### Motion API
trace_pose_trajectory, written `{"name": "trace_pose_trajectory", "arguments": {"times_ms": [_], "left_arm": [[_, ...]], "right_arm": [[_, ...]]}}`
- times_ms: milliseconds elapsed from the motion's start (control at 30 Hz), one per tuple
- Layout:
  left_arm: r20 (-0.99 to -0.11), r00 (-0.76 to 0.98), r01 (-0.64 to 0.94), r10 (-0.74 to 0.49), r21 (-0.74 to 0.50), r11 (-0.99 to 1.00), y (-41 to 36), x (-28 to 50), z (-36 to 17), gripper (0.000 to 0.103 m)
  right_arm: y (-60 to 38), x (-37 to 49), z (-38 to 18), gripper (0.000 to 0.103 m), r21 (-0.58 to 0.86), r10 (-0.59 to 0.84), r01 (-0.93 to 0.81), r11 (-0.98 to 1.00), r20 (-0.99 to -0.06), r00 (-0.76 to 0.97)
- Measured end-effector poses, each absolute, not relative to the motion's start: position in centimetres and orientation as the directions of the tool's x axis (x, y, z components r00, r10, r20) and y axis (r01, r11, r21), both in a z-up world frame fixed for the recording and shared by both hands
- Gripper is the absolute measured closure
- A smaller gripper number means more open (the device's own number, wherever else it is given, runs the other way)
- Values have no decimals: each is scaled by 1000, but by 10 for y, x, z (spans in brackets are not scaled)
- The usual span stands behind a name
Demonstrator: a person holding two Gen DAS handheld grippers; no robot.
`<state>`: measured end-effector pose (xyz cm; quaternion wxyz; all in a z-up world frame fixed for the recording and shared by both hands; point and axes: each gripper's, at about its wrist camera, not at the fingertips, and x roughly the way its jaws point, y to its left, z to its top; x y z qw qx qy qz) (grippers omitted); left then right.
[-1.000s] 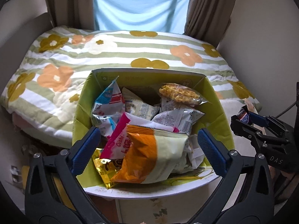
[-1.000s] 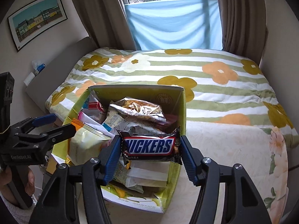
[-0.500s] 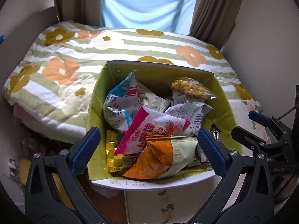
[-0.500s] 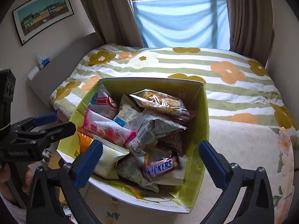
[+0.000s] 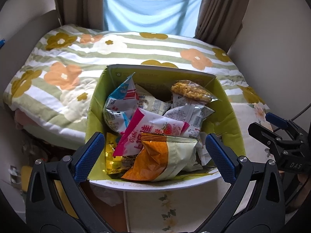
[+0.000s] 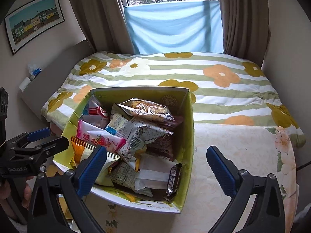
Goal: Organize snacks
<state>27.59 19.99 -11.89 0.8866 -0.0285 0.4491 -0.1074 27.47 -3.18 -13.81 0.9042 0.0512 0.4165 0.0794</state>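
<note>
The bed (image 6: 223, 89) with its striped, flowered cover fills the back of the room under the window. In front of it, on a pale flowered surface (image 6: 239, 155), stands the green box (image 5: 229, 120), open at the top and heaped with snacks. My left gripper (image 5: 153, 155) hangs at the box's near edge with its jaws spread wide and nothing between them; my right gripper (image 6: 155, 165) is just as wide apart and empty, one finger over the box's near left corner, the other over the pale surface beside it. Uppermost at the near side lies the orange and cream bag (image 5: 163, 159), with the pink strawberry bag (image 5: 151, 132) partly under it. Against the far wall sits the clear bag of yellow puffs (image 5: 190, 93). The dark chocolate bar (image 6: 174, 178) stands on end in the near right corner, leaning on the box wall.
</note>
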Motion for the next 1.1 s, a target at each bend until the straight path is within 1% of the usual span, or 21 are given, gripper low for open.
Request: {"name": "trace_pose_trajectory", "arguments": {"times_ms": [133,333,500,600,733,900,1100], "left_arm": [[-769,606,167,-204,-128,978,186,258,-101,0],[-717,670,170,-192,-103,980,148,212,-64,0],[-655,732,174,-188,-88,981,109,157,-35,0],[-603,779,155,-172,-80,985,87,117,-19,0],[-553,819,148,-153,-54,988,66,72,-8,0],[-526,836,140,-158,-73,987,56,33,-4,0],[-517,845,137,-136,-38,990,45,2,-7,0]], "right_arm": [[-48,259,-122,1,169,187,-92,981,-719,669],[-85,212,-84,1,121,127,-62,991,-665,736],[-120,156,-50,1,66,58,-22,998,-610,790],[-137,121,-36,1,48,34,-6,999,-591,806],[-153,79,-26,1,16,-11,24,1000,-553,833],[-168,40,-22,1,5,-51,63,998,-532,845],[-175,11,-25,1,6,-70,85,996,-516,853]]}}
